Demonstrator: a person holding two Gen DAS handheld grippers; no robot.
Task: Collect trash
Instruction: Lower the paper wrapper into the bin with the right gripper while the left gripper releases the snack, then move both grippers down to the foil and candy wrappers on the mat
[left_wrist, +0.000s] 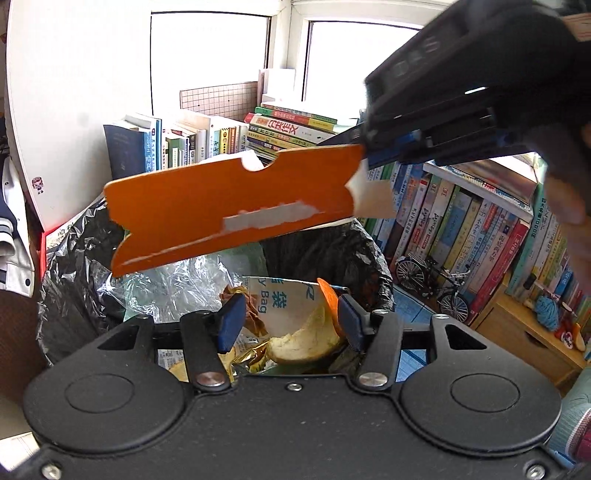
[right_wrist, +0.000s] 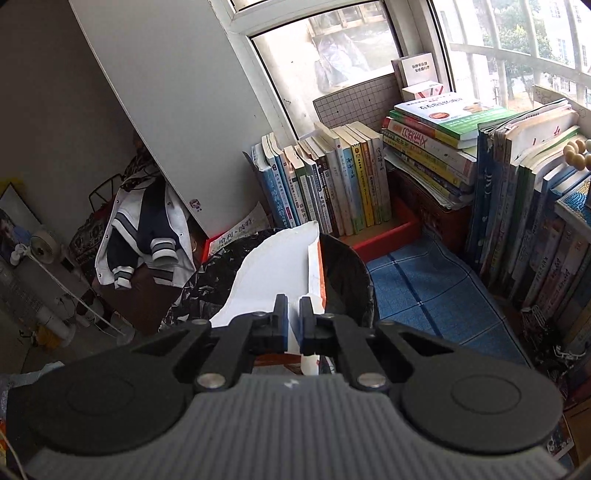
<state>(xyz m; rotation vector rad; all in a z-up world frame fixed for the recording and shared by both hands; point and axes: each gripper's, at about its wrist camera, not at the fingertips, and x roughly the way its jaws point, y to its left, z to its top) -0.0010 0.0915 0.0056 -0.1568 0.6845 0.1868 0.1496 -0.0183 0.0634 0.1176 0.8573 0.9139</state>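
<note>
Our right tongs (right_wrist: 293, 321) pinch the flat orange cardboard piece (left_wrist: 236, 206), lengthwise across mid-frame above the black-lined bin (left_wrist: 354, 254); left tongs (left_wrist: 291, 321) spread, empty.

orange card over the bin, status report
Right claw shut on orange card, above trash bin. Left claw open, empty, over bin. Nothing in the way.

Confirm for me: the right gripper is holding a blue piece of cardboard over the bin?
Not quite: the cardboard is orange, not blue, as the left wrist view shows. The right gripper does hold it over the bin.
</note>
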